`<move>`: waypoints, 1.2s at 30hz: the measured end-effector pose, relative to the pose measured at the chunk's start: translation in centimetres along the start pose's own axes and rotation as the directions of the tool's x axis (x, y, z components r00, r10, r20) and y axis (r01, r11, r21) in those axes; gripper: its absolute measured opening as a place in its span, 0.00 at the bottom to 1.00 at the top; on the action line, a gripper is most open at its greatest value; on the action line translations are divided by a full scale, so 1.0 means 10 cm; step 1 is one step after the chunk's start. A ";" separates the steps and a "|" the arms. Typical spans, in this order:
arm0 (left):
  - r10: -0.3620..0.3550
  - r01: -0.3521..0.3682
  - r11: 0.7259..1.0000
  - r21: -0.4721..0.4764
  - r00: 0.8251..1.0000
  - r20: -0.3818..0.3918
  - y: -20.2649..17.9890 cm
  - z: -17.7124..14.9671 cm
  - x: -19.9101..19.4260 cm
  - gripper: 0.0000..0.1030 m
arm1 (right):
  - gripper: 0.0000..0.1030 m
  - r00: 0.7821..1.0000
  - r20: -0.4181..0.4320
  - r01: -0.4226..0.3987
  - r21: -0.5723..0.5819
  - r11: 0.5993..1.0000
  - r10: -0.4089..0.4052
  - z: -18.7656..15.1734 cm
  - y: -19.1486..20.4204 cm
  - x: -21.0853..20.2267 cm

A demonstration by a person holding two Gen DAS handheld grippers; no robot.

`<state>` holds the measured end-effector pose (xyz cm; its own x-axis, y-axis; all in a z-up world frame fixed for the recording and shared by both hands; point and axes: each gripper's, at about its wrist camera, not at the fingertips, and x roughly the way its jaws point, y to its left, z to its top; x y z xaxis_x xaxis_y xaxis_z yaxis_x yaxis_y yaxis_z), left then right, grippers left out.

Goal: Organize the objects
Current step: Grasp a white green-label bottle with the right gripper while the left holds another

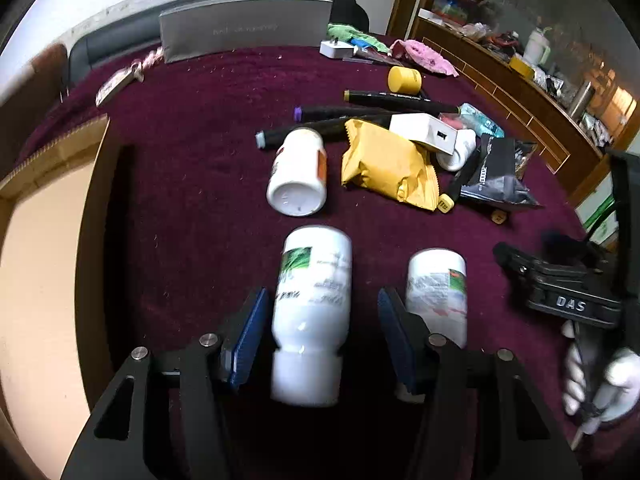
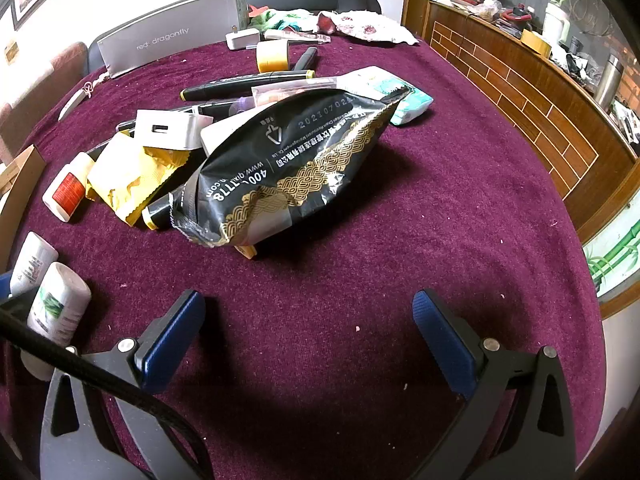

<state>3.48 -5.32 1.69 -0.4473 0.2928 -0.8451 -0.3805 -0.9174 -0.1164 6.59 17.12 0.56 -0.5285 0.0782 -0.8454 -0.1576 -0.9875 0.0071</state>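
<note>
My left gripper (image 1: 322, 304) is open, its blue pads on either side of a white bottle with a green label (image 1: 314, 304) lying on the purple cloth, without touching it. A second white bottle (image 1: 438, 288) lies just right of the right pad. A third white bottle with an orange label (image 1: 298, 172) lies further ahead. My right gripper (image 2: 306, 320) is open and empty above bare cloth, in front of a black and gold pouch (image 2: 292, 168). The two near bottles show at the left edge of the right wrist view (image 2: 60, 304).
A pile holds a yellow packet (image 1: 386, 166), black markers (image 1: 400, 100), a white charger (image 1: 426, 132) and a yellow cap (image 1: 404, 79). A cardboard box (image 1: 44, 216) stands at the left. A grey box (image 1: 244, 26) stands at the back. A wooden counter (image 2: 532, 92) runs along the right.
</note>
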 end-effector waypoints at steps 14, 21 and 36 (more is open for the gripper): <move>-0.104 0.115 0.987 -0.113 0.990 0.099 0.08 -0.15 -0.43 0.28 | 0.80 0.999 -0.041 -0.021 -0.030 0.999 0.020 0.05 -0.01 -0.06; -0.088 0.112 0.984 -0.137 0.981 0.171 0.19 -0.23 -0.76 0.28 | 0.80 0.969 -0.031 -0.249 -0.111 0.962 0.247 0.08 0.45 -0.57; -0.058 0.108 0.971 -0.215 0.972 0.227 0.66 -0.49 -1.00 0.28 | 0.31 0.971 -0.137 -0.221 -0.174 0.960 0.198 -0.02 1.34 -0.24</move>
<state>9.38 -15.66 6.81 -0.5967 0.3990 -0.6962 -0.2436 -0.9167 -0.3166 5.87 3.68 2.56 -0.4301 -0.1388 -0.8921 0.1110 -0.9888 0.1003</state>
